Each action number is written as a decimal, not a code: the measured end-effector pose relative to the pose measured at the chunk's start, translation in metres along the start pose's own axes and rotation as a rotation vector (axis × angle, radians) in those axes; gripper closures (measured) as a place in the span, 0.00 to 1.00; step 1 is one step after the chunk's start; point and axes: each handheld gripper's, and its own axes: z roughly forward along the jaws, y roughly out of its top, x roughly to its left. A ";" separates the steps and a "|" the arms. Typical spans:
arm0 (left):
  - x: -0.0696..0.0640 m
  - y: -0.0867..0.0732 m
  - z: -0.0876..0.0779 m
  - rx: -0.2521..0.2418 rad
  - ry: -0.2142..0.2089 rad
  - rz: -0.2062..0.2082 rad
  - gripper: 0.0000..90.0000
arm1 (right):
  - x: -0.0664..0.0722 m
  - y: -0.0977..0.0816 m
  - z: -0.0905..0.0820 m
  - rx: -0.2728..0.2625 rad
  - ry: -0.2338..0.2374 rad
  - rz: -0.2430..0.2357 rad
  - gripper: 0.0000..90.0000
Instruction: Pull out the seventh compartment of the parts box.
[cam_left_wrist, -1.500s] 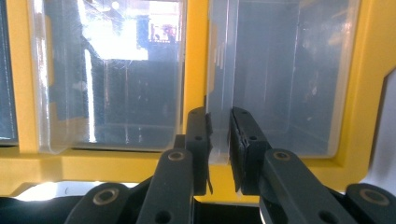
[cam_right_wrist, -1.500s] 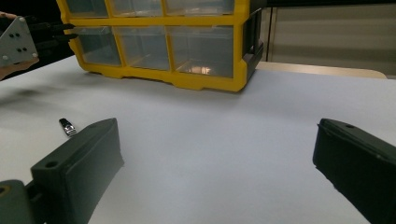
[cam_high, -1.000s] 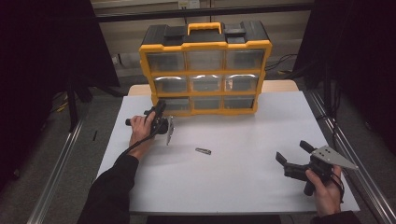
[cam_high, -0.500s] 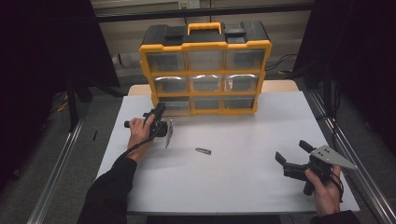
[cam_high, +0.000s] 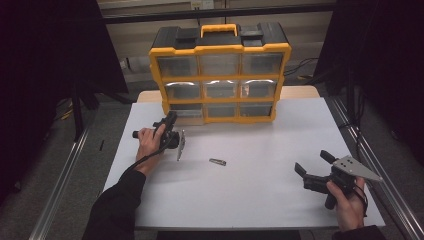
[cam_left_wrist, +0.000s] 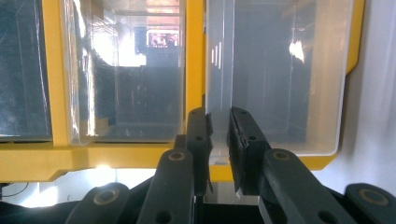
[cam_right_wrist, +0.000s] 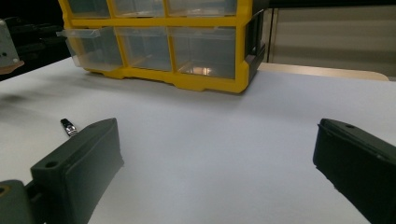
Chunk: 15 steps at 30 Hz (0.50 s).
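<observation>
**Left gripper pinching the bottom-left drawer of the organizer**

Setup first: yellow-and-black plastic drawer organizer w/ nine clear drawers (cam_high: 220, 75) stood upright at the far side of the white table (cam_high: 250, 195), carry handle on top. Left gripper (cam_high: 171, 131) was held up against its bottom-left corner, person's left hand (cam_high: 150, 142) wrapped round the grip, cable trailing back along the sleeve.

In the left gripper view the jaws were nearly closed, just a thin gap btw them, and the front lip of the clear plastic bottom-left drawer (cam_left_wrist: 275, 79) sat in that gap, so it had hold of the drawer's edge. Camera was rolled sideways there, so the drawer rows ran across the pic. In the right gripper view that same drawer (cam_right_wrist: 86, 46) stuck out a bit past the fronts of its neighbours, i.e. partly pulled out.

Right gripper (cam_high: 316, 167) was way over at the near-right corner of the table, held in the right hand (cam_high: 347, 200), grey three-cornered plate on top. Jaws wide apart, nothing btw them, pointing across the table toward the organizer.

Small dark metal clip-like thing (cam_high: 217, 161) lay flat on the table roughly mid-way, well apart from both grippers. Too small to tell exactly what it was. It also showed up just past the right gripper's left-hand jaw in its own view.
</observation>
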 end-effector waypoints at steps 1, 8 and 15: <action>0.002 0.000 -0.001 -0.001 0.006 0.022 0.88 | 0.000 0.000 0.000 0.000 -0.001 0.001 0.01; -0.001 0.000 -0.005 0.003 0.010 0.003 0.88 | 0.000 0.000 0.000 0.000 -0.004 0.000 0.01; 0.000 0.001 -0.009 -0.006 0.014 0.012 0.88 | 0.000 0.000 0.000 -0.001 0.001 -0.003 0.01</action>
